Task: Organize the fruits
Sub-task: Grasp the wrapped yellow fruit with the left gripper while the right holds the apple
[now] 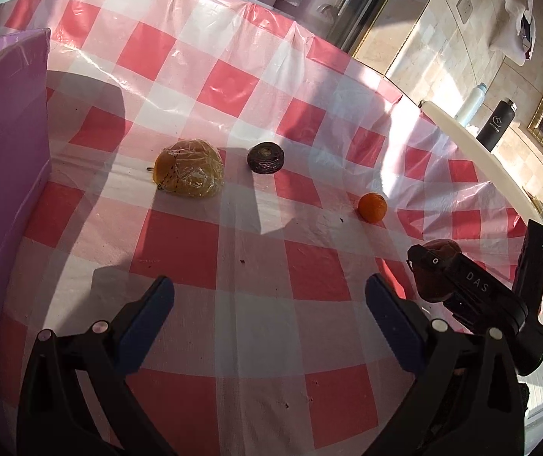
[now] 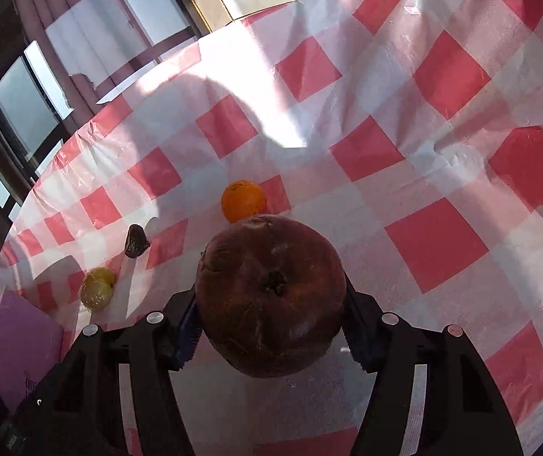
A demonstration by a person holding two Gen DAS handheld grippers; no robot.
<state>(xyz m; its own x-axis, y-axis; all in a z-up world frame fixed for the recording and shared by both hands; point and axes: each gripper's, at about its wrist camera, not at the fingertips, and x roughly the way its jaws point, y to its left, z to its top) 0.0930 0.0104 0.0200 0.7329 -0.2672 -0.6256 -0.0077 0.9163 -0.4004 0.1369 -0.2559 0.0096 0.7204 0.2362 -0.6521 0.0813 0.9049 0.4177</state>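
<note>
My right gripper (image 2: pixel 271 326) is shut on a big dark red-brown round fruit (image 2: pixel 271 296), held just above the checked tablecloth; in the left wrist view the gripper (image 1: pixel 438 277) and the fruit (image 1: pixel 433 290) show at the right. My left gripper (image 1: pixel 269 300) is open and empty over the cloth. An orange (image 1: pixel 373 207) (image 2: pixel 243 200) lies just beyond the held fruit. A dark purple flat fruit (image 1: pixel 266 157) (image 2: pixel 136 241) and a plastic-wrapped yellow fruit (image 1: pixel 190 173) (image 2: pixel 97 288) lie further left.
A purple box (image 1: pixel 5 174) (image 2: pixel 24 342) stands at the left edge of the table. The red-and-white cloth (image 1: pixel 233 76) covers a round table. Two bottles (image 1: pixel 495 125) stand on a white ledge behind the table's right edge. Windows lie beyond the far edge.
</note>
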